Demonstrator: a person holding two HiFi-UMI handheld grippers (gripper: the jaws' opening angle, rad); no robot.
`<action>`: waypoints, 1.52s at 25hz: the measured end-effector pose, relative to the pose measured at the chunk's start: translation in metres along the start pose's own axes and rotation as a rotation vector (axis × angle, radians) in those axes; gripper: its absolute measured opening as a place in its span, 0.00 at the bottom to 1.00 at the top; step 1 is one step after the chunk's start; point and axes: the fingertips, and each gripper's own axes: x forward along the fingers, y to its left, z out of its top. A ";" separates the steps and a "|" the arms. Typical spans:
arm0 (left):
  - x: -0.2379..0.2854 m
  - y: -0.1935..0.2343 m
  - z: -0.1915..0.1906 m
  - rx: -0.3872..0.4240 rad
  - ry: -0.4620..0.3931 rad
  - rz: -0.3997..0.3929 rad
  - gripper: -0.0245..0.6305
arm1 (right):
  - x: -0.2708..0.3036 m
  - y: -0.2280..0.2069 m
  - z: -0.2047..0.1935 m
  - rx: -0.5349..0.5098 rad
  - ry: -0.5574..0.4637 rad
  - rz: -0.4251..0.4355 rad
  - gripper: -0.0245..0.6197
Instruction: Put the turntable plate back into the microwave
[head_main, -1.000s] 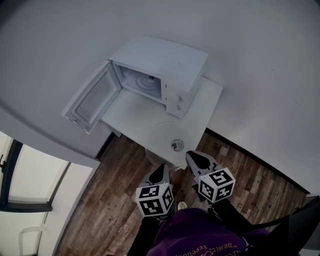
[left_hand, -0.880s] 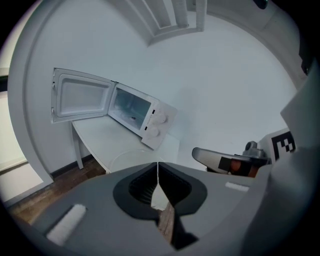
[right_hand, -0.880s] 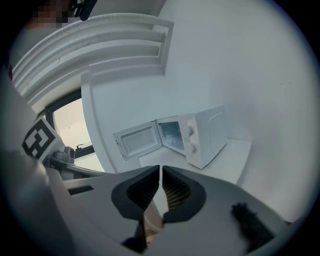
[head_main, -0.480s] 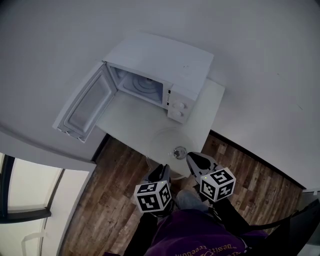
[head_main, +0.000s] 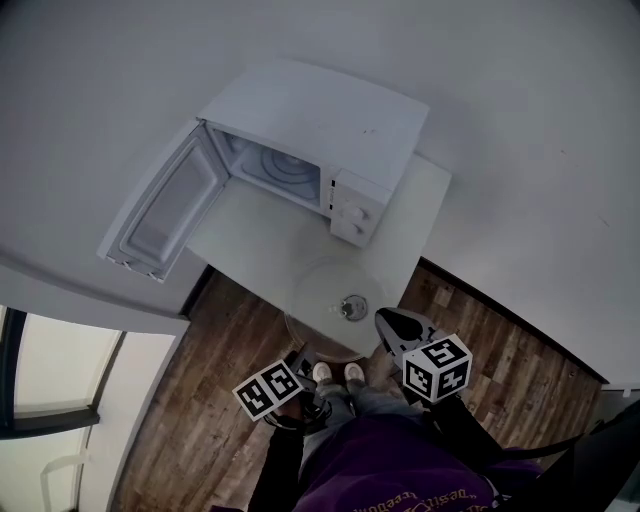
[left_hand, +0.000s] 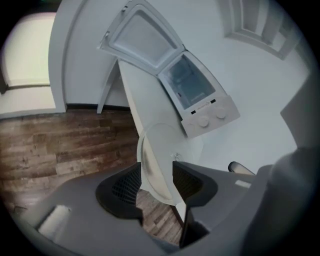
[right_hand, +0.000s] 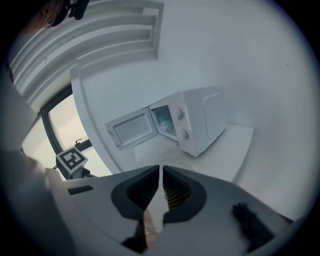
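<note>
The clear glass turntable plate (head_main: 325, 290) lies on the white table (head_main: 410, 225) with its near rim hanging over the front edge. Behind it stands the white microwave (head_main: 320, 115), its door (head_main: 160, 210) swung open to the left. My right gripper (head_main: 388, 320) is at the plate's right rim, jaws closed on the thin glass edge (right_hand: 161, 182). My left gripper (head_main: 298, 365) hangs lower, off the near rim. Its jaws (left_hand: 156, 172) have just been opening; the plate (left_hand: 160, 150) shows in the gap, the pads apart from it.
Wooden floor (head_main: 215, 400) lies below the table's front edge, with the person's shoes (head_main: 335, 372) and purple clothing near the bottom. A window (head_main: 50, 370) is at the lower left. The microwave's two knobs (head_main: 348, 222) face the plate.
My left gripper has let go of the plate's near rim, dropped down and left, and rolled over, with its jaws now apart. The right gripper stays at the plate's right rim.
</note>
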 end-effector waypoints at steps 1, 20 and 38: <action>0.004 0.005 -0.003 -0.023 0.001 0.002 0.34 | 0.003 0.002 -0.002 -0.003 0.011 0.012 0.05; 0.061 0.010 -0.029 -0.312 0.082 -0.306 0.19 | 0.014 0.032 -0.024 -0.076 0.139 0.106 0.05; 0.045 -0.018 -0.030 -0.308 0.002 -0.491 0.10 | 0.013 0.044 -0.036 -0.073 0.187 0.124 0.05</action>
